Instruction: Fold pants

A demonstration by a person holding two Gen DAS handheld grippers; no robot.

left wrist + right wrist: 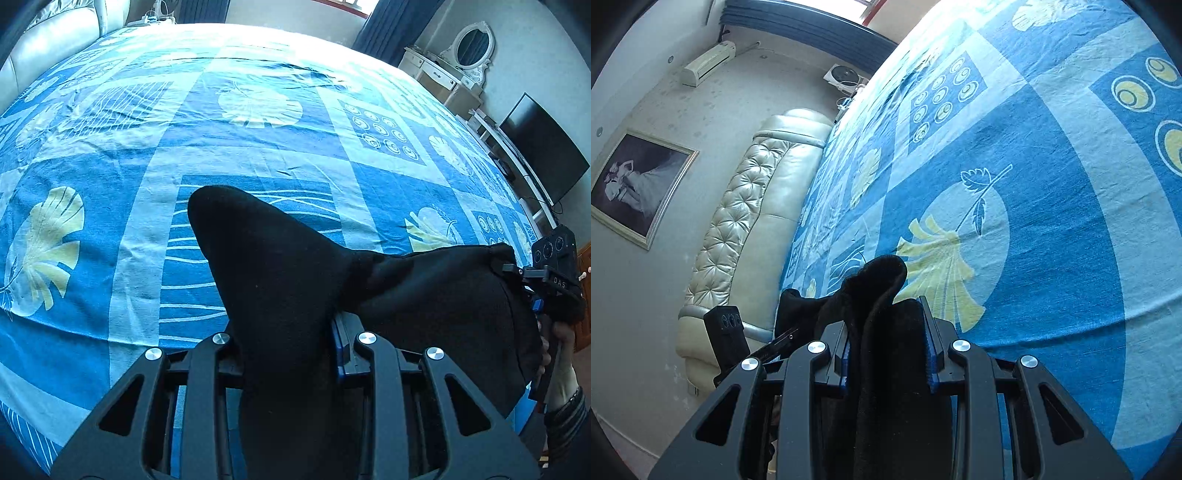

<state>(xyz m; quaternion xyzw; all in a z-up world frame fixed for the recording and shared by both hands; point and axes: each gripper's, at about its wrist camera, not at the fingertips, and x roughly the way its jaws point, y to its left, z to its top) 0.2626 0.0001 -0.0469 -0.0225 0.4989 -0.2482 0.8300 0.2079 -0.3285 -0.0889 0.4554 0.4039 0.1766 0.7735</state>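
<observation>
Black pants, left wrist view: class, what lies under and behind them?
Behind and beneath the black pants, the blue patterned bedsheet shows. The cloth hides the sheet directly below, and most of the left gripper that is clamping it.

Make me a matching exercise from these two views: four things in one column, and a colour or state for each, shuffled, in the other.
Things:
1. pants
2. bed sheet
3. headboard
4. television

Colour or state:
A. blue with pale leaf prints, spread flat
B. black screen, off, by the wall
C. black, clamped in both the left claw and the right claw
D. cream, tufted and padded

Pairs: 1-C, 2-A, 3-D, 4-B
</observation>
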